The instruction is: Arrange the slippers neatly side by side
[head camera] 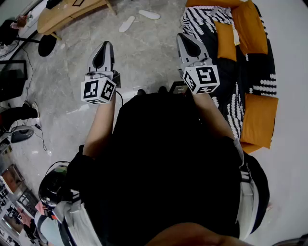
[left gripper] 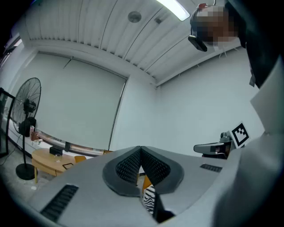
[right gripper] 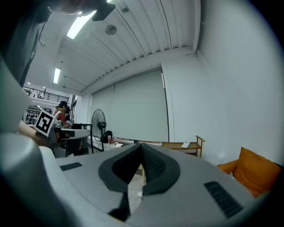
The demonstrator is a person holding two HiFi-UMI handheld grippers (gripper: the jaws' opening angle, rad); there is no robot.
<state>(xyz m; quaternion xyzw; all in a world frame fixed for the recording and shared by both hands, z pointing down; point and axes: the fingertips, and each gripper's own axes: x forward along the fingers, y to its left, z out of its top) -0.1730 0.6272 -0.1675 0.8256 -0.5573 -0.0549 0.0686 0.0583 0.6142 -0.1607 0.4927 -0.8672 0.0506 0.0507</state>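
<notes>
Lying apart on the floor (head camera: 144,57) at upper centre, two white slippers (head camera: 127,23) sit beyond the left tongs (head camera: 106,46) and right tongs (head camera: 184,39), both pinched closed, empty.

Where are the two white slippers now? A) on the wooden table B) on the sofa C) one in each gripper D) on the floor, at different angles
D: the head view shows the nearer slipper and the farther slipper on the floor, angled apart, beyond the left gripper and the right gripper, both shut and empty.
</notes>
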